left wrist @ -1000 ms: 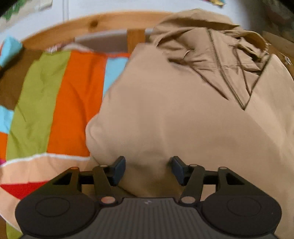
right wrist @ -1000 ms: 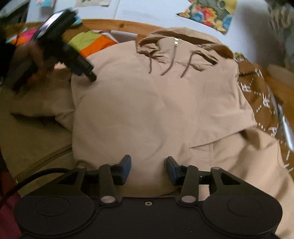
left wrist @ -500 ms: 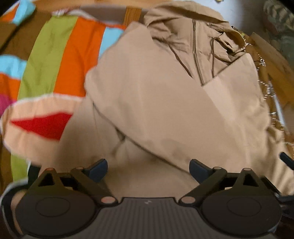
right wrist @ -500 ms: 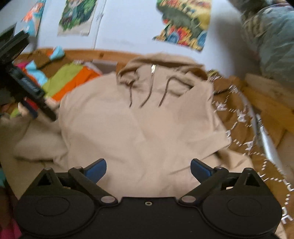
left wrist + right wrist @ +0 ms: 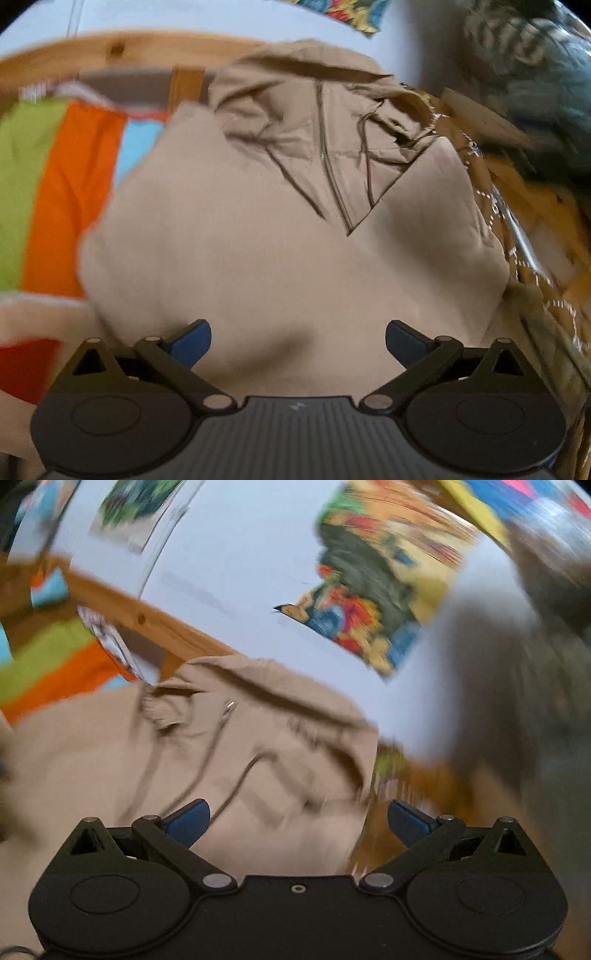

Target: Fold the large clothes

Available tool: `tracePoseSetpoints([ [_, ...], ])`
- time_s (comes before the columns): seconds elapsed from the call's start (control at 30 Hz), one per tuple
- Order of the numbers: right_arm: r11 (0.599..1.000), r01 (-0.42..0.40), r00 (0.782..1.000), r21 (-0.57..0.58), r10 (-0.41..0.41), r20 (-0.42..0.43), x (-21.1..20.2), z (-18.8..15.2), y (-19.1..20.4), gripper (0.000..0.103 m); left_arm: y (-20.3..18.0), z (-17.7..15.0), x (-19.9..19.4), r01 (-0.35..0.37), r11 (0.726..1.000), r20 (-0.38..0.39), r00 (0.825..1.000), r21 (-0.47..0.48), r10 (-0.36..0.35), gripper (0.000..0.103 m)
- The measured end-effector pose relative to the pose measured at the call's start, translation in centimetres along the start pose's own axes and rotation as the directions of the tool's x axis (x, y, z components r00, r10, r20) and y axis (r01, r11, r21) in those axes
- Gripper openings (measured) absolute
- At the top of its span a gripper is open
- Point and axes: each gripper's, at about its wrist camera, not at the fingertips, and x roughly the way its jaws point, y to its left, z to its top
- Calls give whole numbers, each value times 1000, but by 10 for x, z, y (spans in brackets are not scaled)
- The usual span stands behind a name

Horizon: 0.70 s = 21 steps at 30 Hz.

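Observation:
A tan zip hoodie (image 5: 288, 236) lies spread on the bed, both side flaps folded over its front, the hood (image 5: 314, 96) and drawcords at the far end. My left gripper (image 5: 297, 341) hangs open just above the hoodie's near part, nothing between its blue pads. In the right wrist view the picture is smeared by motion. The hoodie's hood (image 5: 258, 716) with zip pull and cords fills the lower left. My right gripper (image 5: 298, 821) is open over the hood's right edge and holds nothing.
A striped bedcover (image 5: 62, 192) in green, orange and blue lies left of the hoodie. A wooden bed frame (image 5: 122, 51) runs along the white wall (image 5: 236, 557), which carries colourful pictures (image 5: 373, 590). A brown patterned blanket (image 5: 532, 236) and dark bundled fabric (image 5: 528, 62) lie to the right.
Both grippers went from nearly shut to wide open. The left one drew back over the hoodie's middle. The right one swung up and toward the hood, blurring its view.

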Motion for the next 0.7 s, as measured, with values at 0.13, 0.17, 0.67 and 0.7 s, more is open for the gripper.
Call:
tracePoseSetpoints([
  [0.13,988,18,998,-154,-9,57,85,47,-9,102,5,0,33,67,998,-36,997,17,-66,102],
  [0.17,985,25,998,-169,-14,65,104,57,-11,102,6,3,40,67,997,-24,998,43,-66,102],
  [0.67,950,50,999,-308,-47,15,196,93,7,9,5,1,53,87,976,73,992,198,-103,103],
  [0.7,951,50,999,-306,-44,25,185,93,8,7,6,1,52,89,977,67,992,196,-104,103],
])
